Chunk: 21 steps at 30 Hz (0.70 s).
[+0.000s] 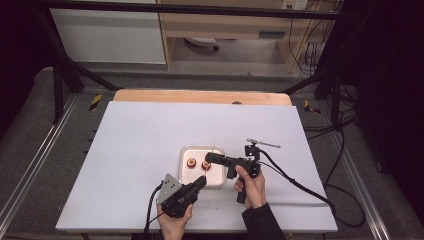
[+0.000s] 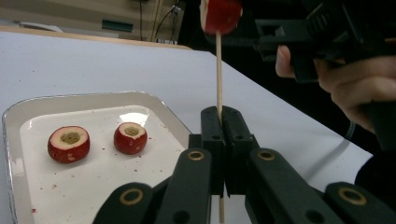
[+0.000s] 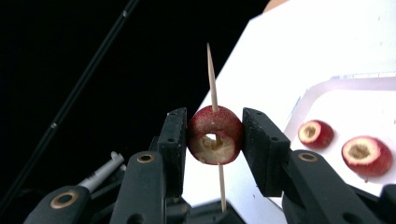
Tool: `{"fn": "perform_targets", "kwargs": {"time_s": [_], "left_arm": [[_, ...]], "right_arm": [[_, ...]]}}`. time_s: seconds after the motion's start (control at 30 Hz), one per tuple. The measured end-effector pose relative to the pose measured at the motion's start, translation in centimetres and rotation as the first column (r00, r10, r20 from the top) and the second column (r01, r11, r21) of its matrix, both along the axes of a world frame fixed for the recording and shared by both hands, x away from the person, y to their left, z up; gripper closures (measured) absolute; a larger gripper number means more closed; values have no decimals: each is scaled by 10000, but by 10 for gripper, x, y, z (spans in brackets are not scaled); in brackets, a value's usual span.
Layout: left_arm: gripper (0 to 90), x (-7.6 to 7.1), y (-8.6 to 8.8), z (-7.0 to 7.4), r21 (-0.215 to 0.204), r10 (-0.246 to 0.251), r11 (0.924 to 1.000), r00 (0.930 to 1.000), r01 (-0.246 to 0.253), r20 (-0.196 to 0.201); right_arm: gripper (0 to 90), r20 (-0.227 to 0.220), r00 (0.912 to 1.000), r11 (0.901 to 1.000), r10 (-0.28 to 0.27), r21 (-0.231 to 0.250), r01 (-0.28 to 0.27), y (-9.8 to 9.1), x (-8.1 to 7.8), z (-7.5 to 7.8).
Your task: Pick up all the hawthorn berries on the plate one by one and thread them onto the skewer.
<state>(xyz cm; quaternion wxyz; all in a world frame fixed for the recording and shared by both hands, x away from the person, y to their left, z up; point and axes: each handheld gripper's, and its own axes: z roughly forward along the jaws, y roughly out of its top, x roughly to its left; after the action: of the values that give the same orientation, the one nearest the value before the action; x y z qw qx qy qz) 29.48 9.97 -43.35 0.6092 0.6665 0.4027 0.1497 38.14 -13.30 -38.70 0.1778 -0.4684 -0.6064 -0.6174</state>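
- Threading cored red fruit onto a wooden skewer (image 3: 212,88) looks to be the work in hand, and by my reading it is about a third done.
- One cored fruit (image 3: 215,135), probably a hawthorn berry, sits on the skewer already: the pointed tip stands clear above it and the shaft runs out below, so the stick has gone right through the hollow.
- The right tool (image 3: 215,140) pinches that fruit from both sides, its jaws pressed against the red skin, holding it up above the worktop (image 1: 140,135).
- The left tool (image 2: 219,126) has its jaws pressed together on the lower part of the skewer, keeping it upright under the fruit.
- In the high view both tools meet over the near edge of the tray (image 1: 186,150), the left tool (image 1: 201,181) coming in from below and the right tool (image 1: 209,158) from the right.
- Two more cored fruits are left in the white tray, lying well apart from the skewer: one toward the tray's left (image 2: 68,143), one nearer its middle (image 2: 130,137), each with its hollow facing up.
- What remains, I judge, is sliding the first fruit further down the stick, then picking up and spearing the other two.
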Motion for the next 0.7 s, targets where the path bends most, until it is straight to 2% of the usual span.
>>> {"fn": "perform_targets", "kwargs": {"time_s": [0.17, 0.43, 0.53, 0.6, 0.7], "left_arm": [[887, 7, 1, 0, -113, -5, 9999, 9994, 2, -332], [887, 14, -1, 1, 14, -84, 10000, 9992, 84, -392], [887, 13, 2, 0, 59, -34, 10000, 9992, 37, -398], [887, 13, 6, 0, 134, 2, 9999, 9992, 3, -388], [887, 12, 13, -1, 368, 75, 9993, 9993, -62, -365]], "right_arm": [[620, -70, 9998, 9992, 160, -363, -163, 7, -4, -10], [619, 88, 9996, 9963, 286, -818, -278, 12, -8, -18], [589, 671, 9975, 9922, 239, -1235, -155, 13, -9, -15], [480, 1172, 9931, 9909, 7, -1337, 151, 10, -9, -10], [384, 1677, 9855, 9838, -242, -1713, 533, 4, -7, -4]]}}
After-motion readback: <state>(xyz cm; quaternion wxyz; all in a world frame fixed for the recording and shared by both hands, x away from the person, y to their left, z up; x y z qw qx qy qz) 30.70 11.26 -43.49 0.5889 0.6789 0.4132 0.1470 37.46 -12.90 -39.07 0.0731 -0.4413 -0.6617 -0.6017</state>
